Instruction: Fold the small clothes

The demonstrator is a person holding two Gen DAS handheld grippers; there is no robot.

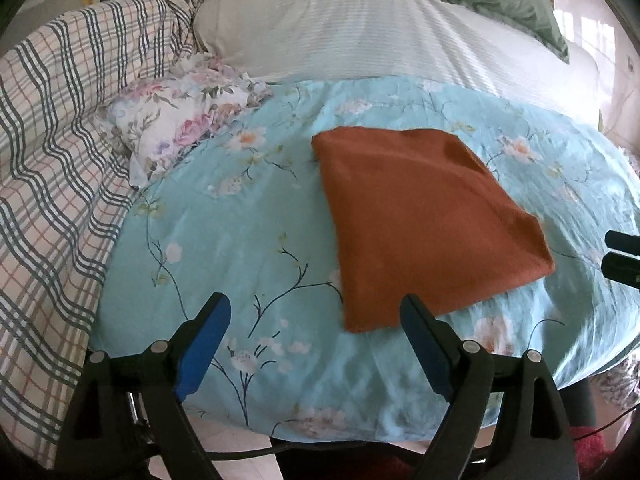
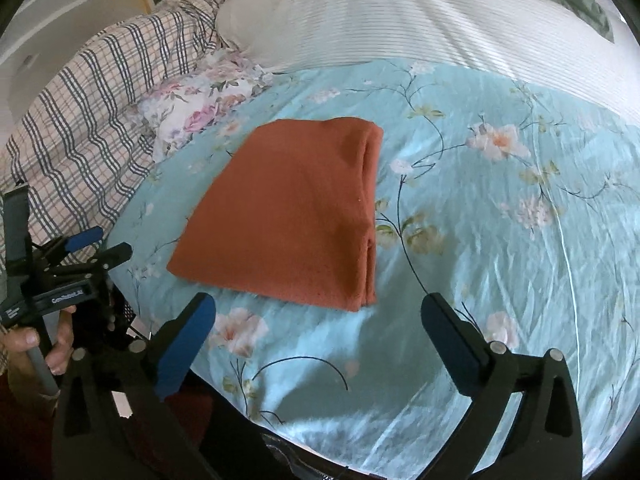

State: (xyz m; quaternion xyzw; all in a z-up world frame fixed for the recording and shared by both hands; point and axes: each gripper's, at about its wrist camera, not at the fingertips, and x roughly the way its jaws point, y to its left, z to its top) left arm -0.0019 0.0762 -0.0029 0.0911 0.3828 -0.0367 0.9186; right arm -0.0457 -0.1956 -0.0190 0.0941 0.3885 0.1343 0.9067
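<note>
Both tools, left tool [image 1: 316, 320] and right tool [image 2: 318, 320], stand wide and empty near the folded rust cloth [image 2: 288, 212] on the bed [image 2: 500, 240]. Judged folded; withdraw cleanly without snagging its near edge.

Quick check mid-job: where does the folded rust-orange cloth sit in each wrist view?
Left wrist: folded rust-orange cloth right of centre, beyond the right finger.
Right wrist: same cloth left of centre, above the left finger.
Shared landmark: floral pillow, up-left of the cloth in both.
</note>
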